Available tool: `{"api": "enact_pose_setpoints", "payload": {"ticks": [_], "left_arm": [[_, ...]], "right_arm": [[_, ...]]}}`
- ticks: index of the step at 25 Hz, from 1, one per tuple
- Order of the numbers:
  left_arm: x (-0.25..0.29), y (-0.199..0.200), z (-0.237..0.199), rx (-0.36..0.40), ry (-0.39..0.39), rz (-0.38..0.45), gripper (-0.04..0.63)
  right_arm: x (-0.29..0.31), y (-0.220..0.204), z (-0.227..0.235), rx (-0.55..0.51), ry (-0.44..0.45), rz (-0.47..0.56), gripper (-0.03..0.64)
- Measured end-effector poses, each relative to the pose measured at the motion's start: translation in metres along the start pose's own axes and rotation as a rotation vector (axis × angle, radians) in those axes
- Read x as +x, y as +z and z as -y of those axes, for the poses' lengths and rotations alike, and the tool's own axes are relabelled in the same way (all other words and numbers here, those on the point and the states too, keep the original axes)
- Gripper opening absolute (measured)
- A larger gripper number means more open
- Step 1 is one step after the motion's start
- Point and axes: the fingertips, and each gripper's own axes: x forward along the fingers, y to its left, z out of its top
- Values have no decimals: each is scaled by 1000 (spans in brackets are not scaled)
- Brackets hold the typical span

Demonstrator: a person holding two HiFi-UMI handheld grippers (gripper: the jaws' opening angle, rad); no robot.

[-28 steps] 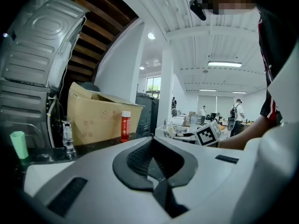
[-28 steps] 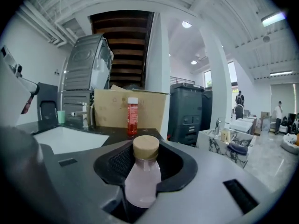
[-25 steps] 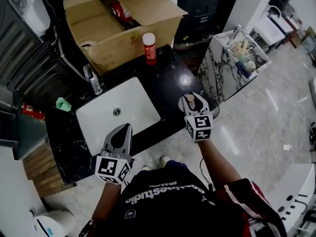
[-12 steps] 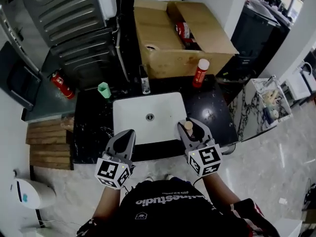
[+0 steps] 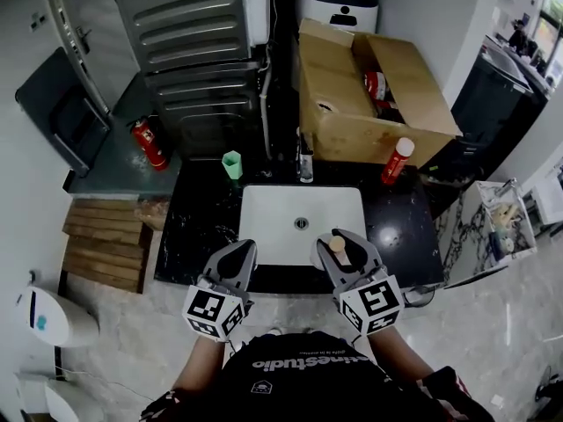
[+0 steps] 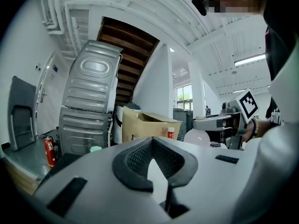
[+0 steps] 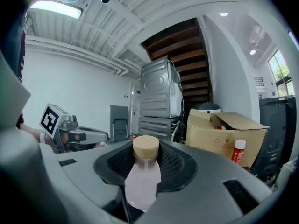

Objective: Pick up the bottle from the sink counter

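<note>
A pale pink bottle (image 7: pixel 143 180) with a tan cap (image 7: pixel 145 146) stands up between the black pads of my right gripper (image 7: pixel 145 161), which is shut on it. From the head view, that right gripper (image 5: pixel 345 251) hovers over the front rim of the white sink (image 5: pixel 290 209), and the bottle's cap (image 5: pixel 337 244) shows between its jaws. My left gripper (image 5: pixel 241 255) is held level beside it at the sink's front left corner. Its pads (image 6: pixel 135 158) meet with nothing between them. The bottle (image 6: pixel 196 136) also appears at the right of the left gripper view.
A black stone counter (image 5: pixel 198 227) surrounds the sink. At its back stand a red bottle with a white cap (image 5: pixel 398 160), a faucet (image 5: pixel 305 162) and a green cup (image 5: pixel 231 163). Behind them are an open cardboard box (image 5: pixel 352 126), a metal appliance (image 5: pixel 189 33) and a fire extinguisher (image 5: pixel 151 143).
The person has turned to face the sink squarely. Both grippers swung left along the counter's front, and the right one still holds the bottle. The left stays shut.
</note>
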Motion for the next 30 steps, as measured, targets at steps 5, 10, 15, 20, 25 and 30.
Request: {"api": "enact_pose_setpoints", "payload": {"ticks": [5,10,15,20,25,30], "left_arm": [[-6,1,-6,-43,1,12,14],[-3,2,-3,-25,-16,12,14],[2,2,0,-22,-35,8,14],[5,1,4,-15,-48,6,14],[7,2,4,-11,-52,8,14],[6,5,0,-5,-48,12,14]], "right_arm": [[2,3,-7,-17,5,3,160],[1,1,-6,-20,-8,-5,161],[-2,0,-5,-14,-19,-9,161],[-3,-1,-5,-15,-18,-7,161],[-2,-1,-6,-19,-13,-6,161],[0,1,-6,-18,-11,-3,160]]}}
